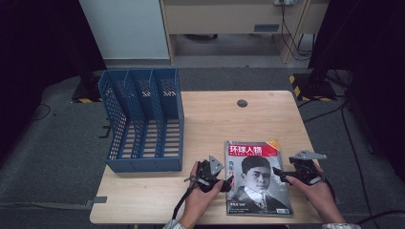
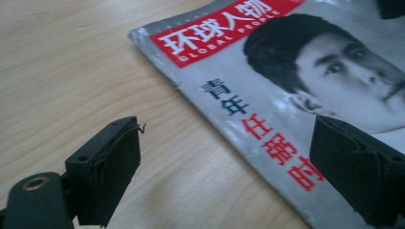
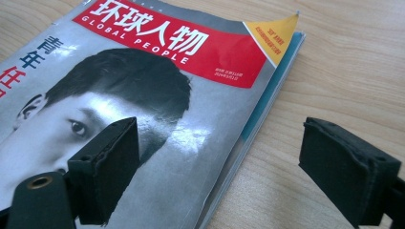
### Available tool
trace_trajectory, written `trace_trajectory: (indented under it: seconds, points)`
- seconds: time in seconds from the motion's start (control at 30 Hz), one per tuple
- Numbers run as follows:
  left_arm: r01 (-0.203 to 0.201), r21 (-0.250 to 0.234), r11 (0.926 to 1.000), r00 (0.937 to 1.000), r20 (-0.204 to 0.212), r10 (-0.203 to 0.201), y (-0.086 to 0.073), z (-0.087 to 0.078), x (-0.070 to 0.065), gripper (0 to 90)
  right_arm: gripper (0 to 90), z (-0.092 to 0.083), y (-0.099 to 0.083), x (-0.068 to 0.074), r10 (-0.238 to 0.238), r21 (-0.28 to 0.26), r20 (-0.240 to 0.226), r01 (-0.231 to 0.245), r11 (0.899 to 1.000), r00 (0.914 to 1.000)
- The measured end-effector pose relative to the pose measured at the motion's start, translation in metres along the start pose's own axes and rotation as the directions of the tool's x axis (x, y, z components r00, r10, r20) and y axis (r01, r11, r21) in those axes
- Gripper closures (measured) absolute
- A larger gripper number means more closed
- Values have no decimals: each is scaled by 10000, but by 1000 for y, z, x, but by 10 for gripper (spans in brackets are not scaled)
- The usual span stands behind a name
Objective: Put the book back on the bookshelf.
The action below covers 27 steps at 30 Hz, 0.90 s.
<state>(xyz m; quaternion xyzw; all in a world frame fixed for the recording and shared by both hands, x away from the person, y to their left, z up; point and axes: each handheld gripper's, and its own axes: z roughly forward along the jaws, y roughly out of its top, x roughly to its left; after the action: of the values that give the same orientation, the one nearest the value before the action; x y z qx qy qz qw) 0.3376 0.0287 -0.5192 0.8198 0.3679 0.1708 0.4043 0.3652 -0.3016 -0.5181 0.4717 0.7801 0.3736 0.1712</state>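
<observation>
Both tongs, left [image 1: 228,181] and right [image 1: 278,175], released, flanking magazine [image 1: 258,179] on counter [image 1: 215,124]; next: clench its edges.

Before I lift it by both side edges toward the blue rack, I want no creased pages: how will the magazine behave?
The magazine looks thin and soft-covered, so it will probably sag in the middle when lifted. Its glossy cover catches the light, so the fingers may slip on it. It lies flat on the table, so getting under an edge could be fiddly.
</observation>
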Motion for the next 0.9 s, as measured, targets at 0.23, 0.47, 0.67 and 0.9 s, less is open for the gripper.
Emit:
trace_trajectory:
  seconds: [0.23,0.47,0.67,0.9]
  points:
    - [-405,228,9989,9983,420,395,-2,5,-17,144,176,8,-1,-2,103,264,-252,-96,9996,9996]
    - [-537,295,9981,9961,710,515,-5,9,-25,179,194,15,-2,3,-70,488,-457,92,9988,9989]
    - [-718,230,9972,9932,934,694,-4,9,-31,188,212,16,-3,2,-98,551,-489,125,9984,9988]
    - [-746,622,9953,9933,926,687,-8,15,-32,178,305,14,-2,3,-221,388,-471,240,9990,9986]
